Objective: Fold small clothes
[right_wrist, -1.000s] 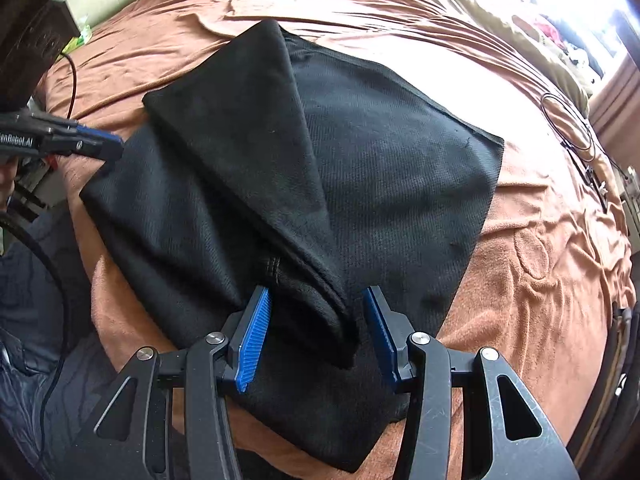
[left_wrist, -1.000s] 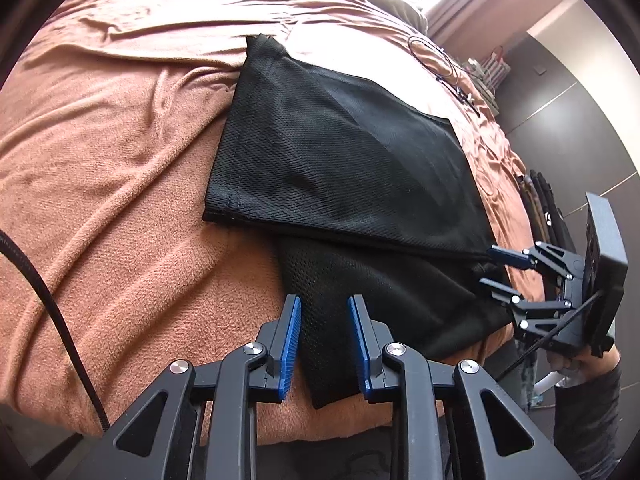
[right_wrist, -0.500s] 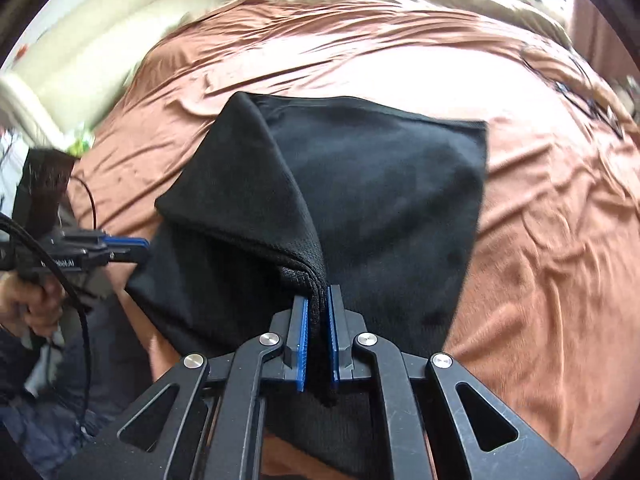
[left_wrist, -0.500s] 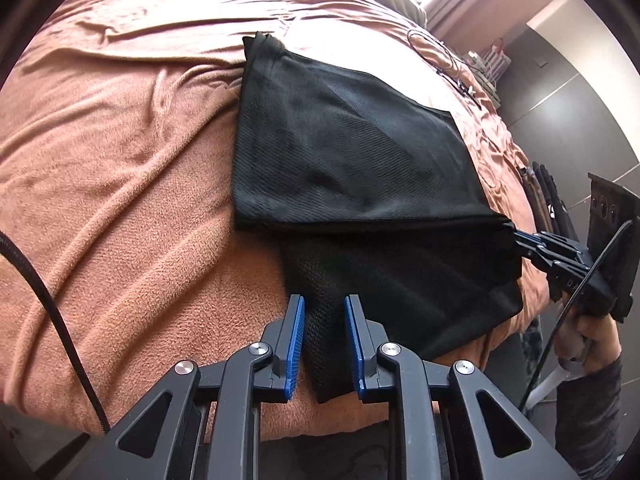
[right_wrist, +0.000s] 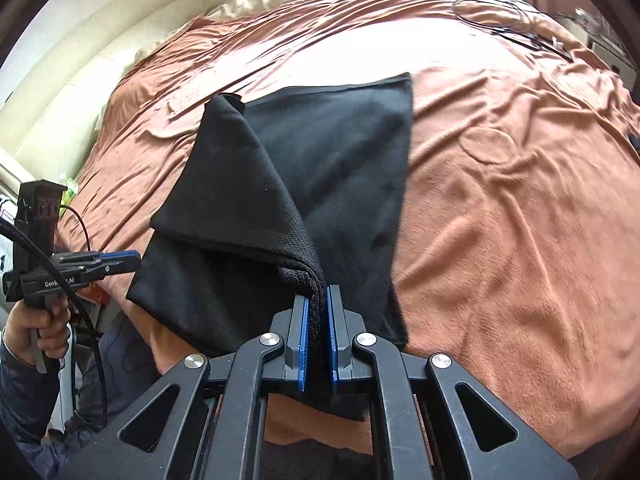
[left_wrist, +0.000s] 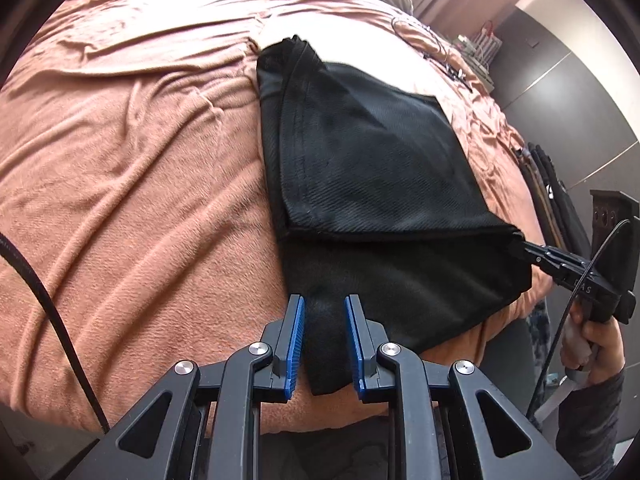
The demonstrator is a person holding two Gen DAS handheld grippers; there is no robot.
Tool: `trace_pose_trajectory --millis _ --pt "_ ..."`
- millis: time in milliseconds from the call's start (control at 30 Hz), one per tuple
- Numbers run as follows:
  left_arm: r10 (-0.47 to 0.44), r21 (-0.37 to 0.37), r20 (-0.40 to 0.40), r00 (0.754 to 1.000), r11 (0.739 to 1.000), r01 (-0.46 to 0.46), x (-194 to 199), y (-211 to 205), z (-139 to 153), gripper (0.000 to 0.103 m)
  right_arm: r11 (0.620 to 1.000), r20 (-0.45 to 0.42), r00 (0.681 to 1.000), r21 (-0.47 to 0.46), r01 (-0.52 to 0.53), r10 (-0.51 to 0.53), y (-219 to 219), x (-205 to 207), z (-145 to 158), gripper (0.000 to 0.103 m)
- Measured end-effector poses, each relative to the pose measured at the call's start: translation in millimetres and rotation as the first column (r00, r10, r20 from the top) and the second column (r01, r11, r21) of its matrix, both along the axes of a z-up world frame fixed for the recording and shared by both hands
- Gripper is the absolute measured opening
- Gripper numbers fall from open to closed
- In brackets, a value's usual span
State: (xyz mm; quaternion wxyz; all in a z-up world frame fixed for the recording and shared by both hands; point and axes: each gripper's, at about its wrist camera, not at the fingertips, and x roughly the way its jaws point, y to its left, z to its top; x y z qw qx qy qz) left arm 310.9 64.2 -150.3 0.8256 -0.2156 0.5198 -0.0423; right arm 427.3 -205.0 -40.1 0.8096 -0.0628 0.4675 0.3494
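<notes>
A black knit garment (left_wrist: 380, 160) lies on a brown blanket (left_wrist: 140, 160) spread over a bed. My right gripper (right_wrist: 318, 320) is shut on the garment's (right_wrist: 340, 152) near fold edge. It holds that upper layer a little above the layer below. In the left wrist view the right gripper (left_wrist: 520, 245) pinches the corner of the top layer at the right. My left gripper (left_wrist: 324, 340) hovers over the garment's near left corner. Its jaws stand narrowly apart, with cloth showing in the gap and not pinched. The right wrist view shows the left gripper (right_wrist: 120, 258) side-on at the garment's left edge.
A person's hands (left_wrist: 596, 340) (right_wrist: 28, 328) hold both grippers at the bed's near edge. A black cable (left_wrist: 40, 292) hangs at the left. Thin cables (right_wrist: 500, 28) lie on the blanket (right_wrist: 500, 220) at the far side. A dark wardrobe (left_wrist: 580, 80) stands to the right and a cream headboard (right_wrist: 60, 92) to the left.
My right gripper has shut on the fold edge and drawn the upper layer sideways, so the fold has narrowed. The left gripper has stayed over the near corner.
</notes>
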Motion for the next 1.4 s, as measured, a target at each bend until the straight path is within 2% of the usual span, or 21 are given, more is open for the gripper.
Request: trace_pose_trajectory --millis 200,367,467,533,600,633,833,1000,1100,1200,1400 --pt "-0.005 0.003 -0.023 1.000 1.000 0.006 2 -5 -10 0.022 1.000 -0.021 0.999 0.005 0.031 -0.031 -11 -4 -3 0.005" --pt "-0.004 0.004 -0.031 1.000 1.000 0.004 4 -4 -11 0.022 0.997 0.005 1.000 -0.073 0.019 -0.019 -2 -9 -10 0.005" --pt "-0.002 -0.025 -0.021 1.000 1.000 0.002 4 0 -8 0.022 0.993 0.031 1.000 -0.120 0.009 -0.005 8 -15 -5 0.009" --pt "0.002 -0.042 0.004 1.000 0.999 -0.002 1 6 -2 0.022 0.988 0.064 0.998 -0.155 -0.007 0.017 16 -21 2 0.022" --pt "0.012 -0.049 0.023 1.000 0.999 -0.011 -1 13 2 0.022 0.983 0.099 0.995 -0.181 -0.015 0.034 22 -28 9 0.059" --pt "0.016 -0.049 0.026 1.000 0.999 -0.015 -2 16 3 0.022 0.981 0.123 0.991 -0.194 -0.018 0.043 26 -32 14 0.062" --pt "0.034 -0.097 0.028 0.999 0.995 -0.032 -6 26 -4 0.022 0.956 0.198 0.970 -0.280 -0.085 0.144 68 -52 25 0.062" --pt "0.063 -0.147 0.043 0.997 0.988 -0.056 -18 44 -8 0.022 0.931 0.195 0.949 -0.321 -0.175 0.246 108 -59 22 0.061" --pt "0.085 -0.165 0.051 0.995 0.983 -0.076 -24 59 -6 0.022 0.911 0.191 0.933 -0.343 -0.228 0.305 131 -60 18 0.052" --pt "0.110 -0.172 0.064 0.992 0.980 -0.098 -30 74 -2 0.022 0.895 0.183 0.921 -0.360 -0.262 0.343 152 -60 13 0.048" --pt "0.139 -0.188 0.074 0.988 0.974 -0.123 -35 96 -1 0.022 0.849 0.177 0.891 -0.425 -0.314 0.418 188 -55 -6 0.047"
